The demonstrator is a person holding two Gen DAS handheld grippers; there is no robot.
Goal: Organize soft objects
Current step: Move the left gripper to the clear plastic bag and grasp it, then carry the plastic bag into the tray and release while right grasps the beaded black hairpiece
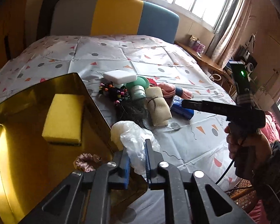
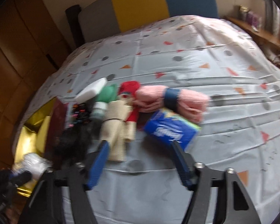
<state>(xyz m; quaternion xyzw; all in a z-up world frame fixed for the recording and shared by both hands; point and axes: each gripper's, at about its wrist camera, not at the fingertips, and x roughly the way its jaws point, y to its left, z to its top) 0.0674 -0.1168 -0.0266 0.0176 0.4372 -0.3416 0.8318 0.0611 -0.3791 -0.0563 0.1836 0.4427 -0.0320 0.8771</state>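
Observation:
My left gripper [image 1: 137, 147] is shut on a crumpled clear plastic bag [image 1: 134, 136] with something cream-white inside, just beside the right wall of a gold box [image 1: 18, 140]. A yellow sponge [image 1: 65, 119] lies in that box. My right gripper [image 2: 139, 144] is open with nothing between its pads, low over the bedsheet. In front of it lie a beige cloth roll [image 2: 117, 130] and a blue tissue pack [image 2: 169, 130]. Behind them lies a pink yarn bundle [image 2: 188, 100] with a blue band. From the left wrist view, the right gripper [image 1: 186, 104] reaches toward the tissue pack [image 1: 179, 108].
The pile on the bed also holds a white sponge [image 1: 120, 76], a green item [image 1: 138, 85], beaded hair ties [image 1: 113, 91] and black hair [image 1: 134, 112]. A pink scrunchie [image 1: 85, 161] lies by the box. A headboard [image 1: 117, 16] and a side shelf [image 1: 199, 56] border the bed.

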